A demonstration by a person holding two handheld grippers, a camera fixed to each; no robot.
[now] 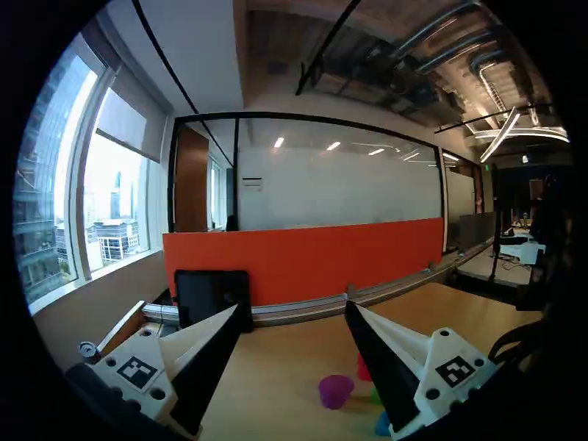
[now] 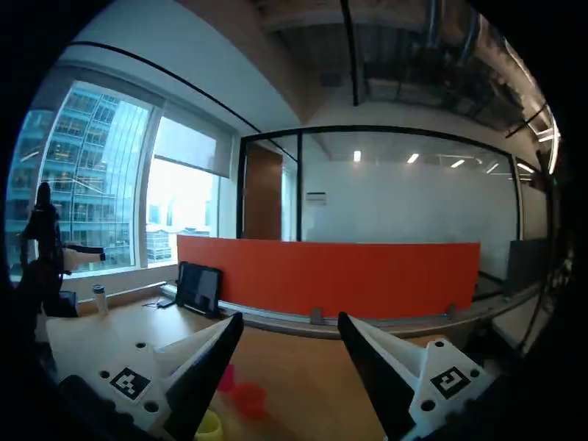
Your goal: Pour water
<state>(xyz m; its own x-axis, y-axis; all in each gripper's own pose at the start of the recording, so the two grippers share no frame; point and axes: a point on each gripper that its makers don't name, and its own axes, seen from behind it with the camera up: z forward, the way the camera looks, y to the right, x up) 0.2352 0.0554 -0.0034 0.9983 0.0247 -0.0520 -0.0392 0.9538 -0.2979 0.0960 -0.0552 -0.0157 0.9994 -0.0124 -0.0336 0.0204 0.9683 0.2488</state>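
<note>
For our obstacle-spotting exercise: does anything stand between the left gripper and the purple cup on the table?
Nothing visible does. The left gripper is open; the purple cup stands on the table ahead, seen between its fingers, bare wood before it.

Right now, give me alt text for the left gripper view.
An open two-finger gripper hovers over a wooden table where a purple cup stands among other small coloured cups. Behind are an orange divider, a dark screen and bright windows.

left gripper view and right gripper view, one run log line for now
left gripper open, empty | right gripper open, empty | purple cup on desk | red cup on desk | pour not started
</note>
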